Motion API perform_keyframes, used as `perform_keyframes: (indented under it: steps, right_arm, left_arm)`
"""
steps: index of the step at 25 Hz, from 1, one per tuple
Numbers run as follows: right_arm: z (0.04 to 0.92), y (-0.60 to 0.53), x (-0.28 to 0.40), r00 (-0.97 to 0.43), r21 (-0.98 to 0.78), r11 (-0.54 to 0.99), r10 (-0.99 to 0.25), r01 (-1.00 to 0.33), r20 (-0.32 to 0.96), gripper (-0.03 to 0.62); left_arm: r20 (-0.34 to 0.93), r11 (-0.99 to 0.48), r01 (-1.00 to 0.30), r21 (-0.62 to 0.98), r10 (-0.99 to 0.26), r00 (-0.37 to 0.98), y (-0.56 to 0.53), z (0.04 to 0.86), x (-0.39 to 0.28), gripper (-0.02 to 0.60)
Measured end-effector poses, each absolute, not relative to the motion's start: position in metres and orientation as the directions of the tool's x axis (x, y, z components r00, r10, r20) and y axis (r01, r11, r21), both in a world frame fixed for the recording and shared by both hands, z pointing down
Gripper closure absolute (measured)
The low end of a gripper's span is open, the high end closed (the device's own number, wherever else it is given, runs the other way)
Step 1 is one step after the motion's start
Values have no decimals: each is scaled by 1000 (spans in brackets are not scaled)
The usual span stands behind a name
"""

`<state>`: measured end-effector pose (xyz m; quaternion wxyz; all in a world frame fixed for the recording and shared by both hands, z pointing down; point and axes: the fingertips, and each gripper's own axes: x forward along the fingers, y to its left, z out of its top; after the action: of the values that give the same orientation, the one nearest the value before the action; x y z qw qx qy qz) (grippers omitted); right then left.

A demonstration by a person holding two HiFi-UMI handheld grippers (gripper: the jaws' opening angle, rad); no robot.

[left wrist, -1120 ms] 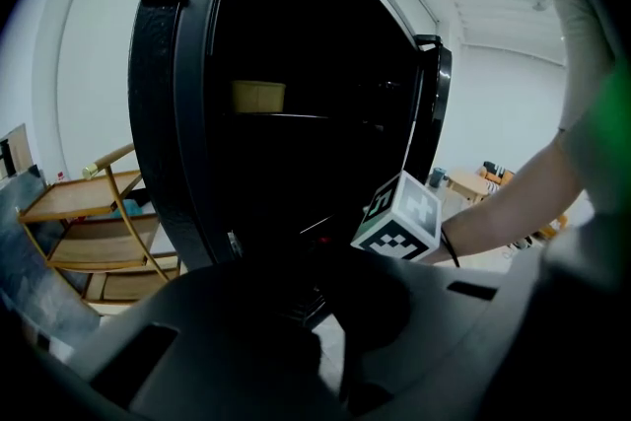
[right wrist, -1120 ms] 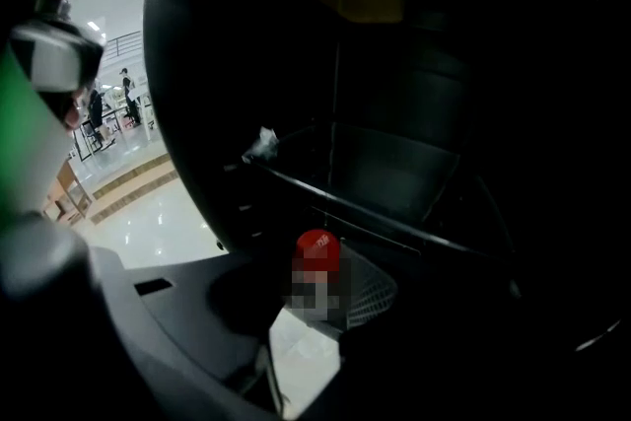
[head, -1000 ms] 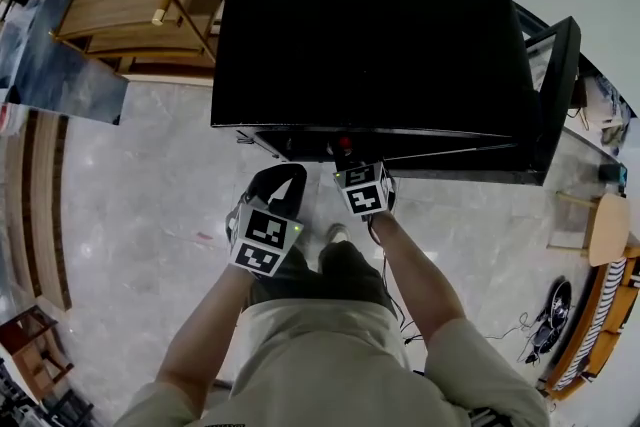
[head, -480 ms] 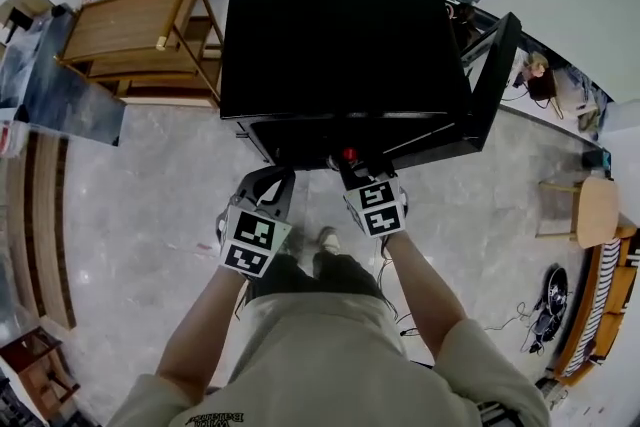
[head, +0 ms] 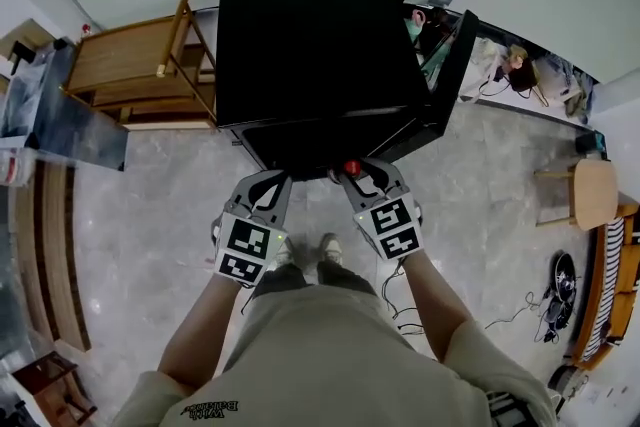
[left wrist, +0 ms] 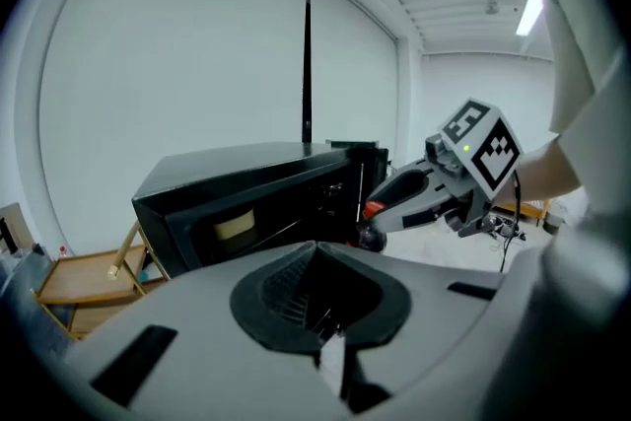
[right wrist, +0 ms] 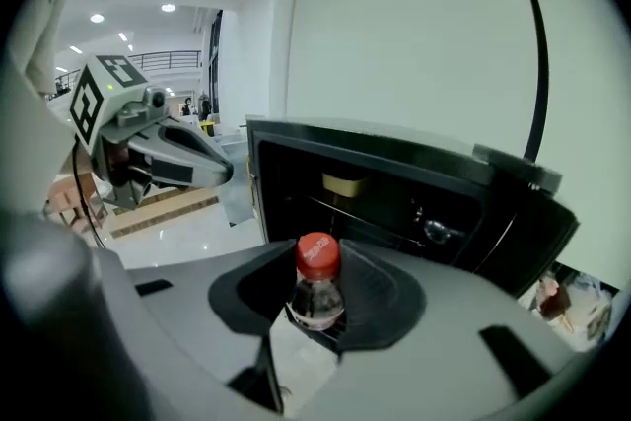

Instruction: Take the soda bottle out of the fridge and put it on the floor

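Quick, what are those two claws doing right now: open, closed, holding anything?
Left claw: closed, nothing in it.
Right claw: closed on the soda bottle, near its red cap.

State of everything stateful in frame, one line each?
fridge door: open
soda bottle: capped, upright, held just below the cap
right gripper: shut on soda bottle
left gripper: shut, empty
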<state>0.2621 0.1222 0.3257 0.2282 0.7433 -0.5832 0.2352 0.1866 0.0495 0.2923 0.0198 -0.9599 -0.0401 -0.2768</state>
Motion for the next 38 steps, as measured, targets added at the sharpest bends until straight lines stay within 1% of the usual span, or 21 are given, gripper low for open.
perform_keyframes:
  steps: [6,11,18,26,33,38]
  right_arm:
    - [295,139,248,184,-1,-231,-776,-973,603,484]
    - [294,145,248,184,15,-224,-760,-975,624,484]
    - [308,127,238,136,31,-154,-740,-988,659,484]
    - [312,88,204,-3,2,6,-748,-1000,664,482]
    - [317,46,160,-126,-6,163,-743,-987,657,482]
    - [321,22,128,-203,-9,267,-713,-964,671,482]
  left_arm:
    - [509,-993,119,-26,90,856,62,267,186,576]
    - [525,-993,121,-4,101,845,66,274,186,575]
    - [563,-993,97,-66,44,825,45,290,169,575]
    - [579,-995,-48,-90,-92,810,11,292,127,575]
    - [603,-970,-218,-110,-240,761,-22,296,67,575]
    - [628,-944,-315,-100,-306,716,-35,304,26,575]
